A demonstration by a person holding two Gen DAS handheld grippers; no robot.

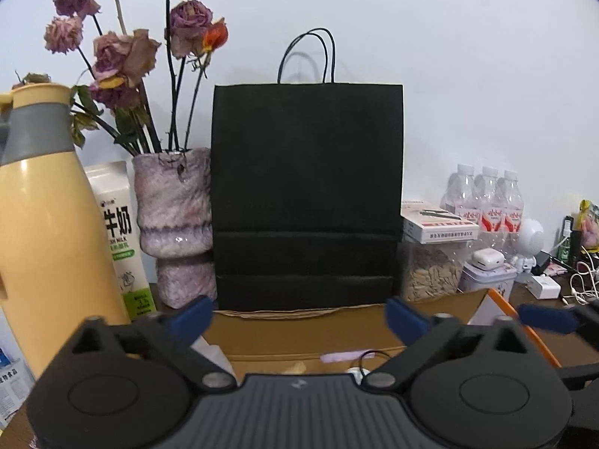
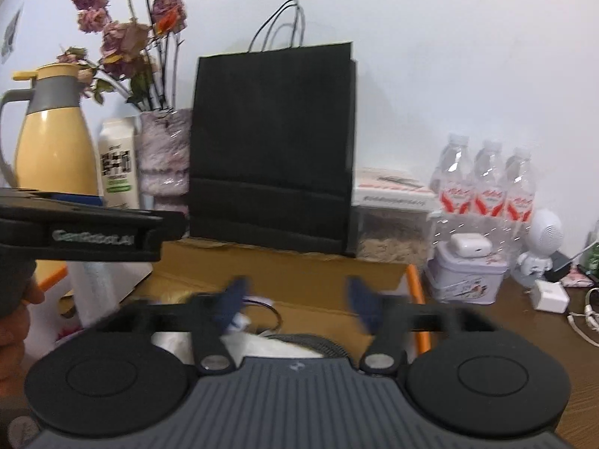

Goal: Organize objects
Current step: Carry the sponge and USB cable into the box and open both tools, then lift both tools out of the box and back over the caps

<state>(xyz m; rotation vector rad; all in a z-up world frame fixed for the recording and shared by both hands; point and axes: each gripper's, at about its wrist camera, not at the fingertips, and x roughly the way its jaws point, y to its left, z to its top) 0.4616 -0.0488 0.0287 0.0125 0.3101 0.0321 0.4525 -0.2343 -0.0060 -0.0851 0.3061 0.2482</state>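
Both grippers, left (image 1: 299,318) and right (image 2: 297,299), hover over the open cardboard box (image 1: 299,340) on the desk, near the black paper bag (image 1: 307,194); jaws wide apart, holding nothing. Apparent step: between placements. Next: choose another loose item, such as the tin (image 2: 468,277) at right.

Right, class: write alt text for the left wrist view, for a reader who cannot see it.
Open tongs hover empty over a cardboard box, facing an upright black paper bag by a white wall. Left of the bag stand a vase of dried roses, a milk carton and a yellow jug; right are water bottles.
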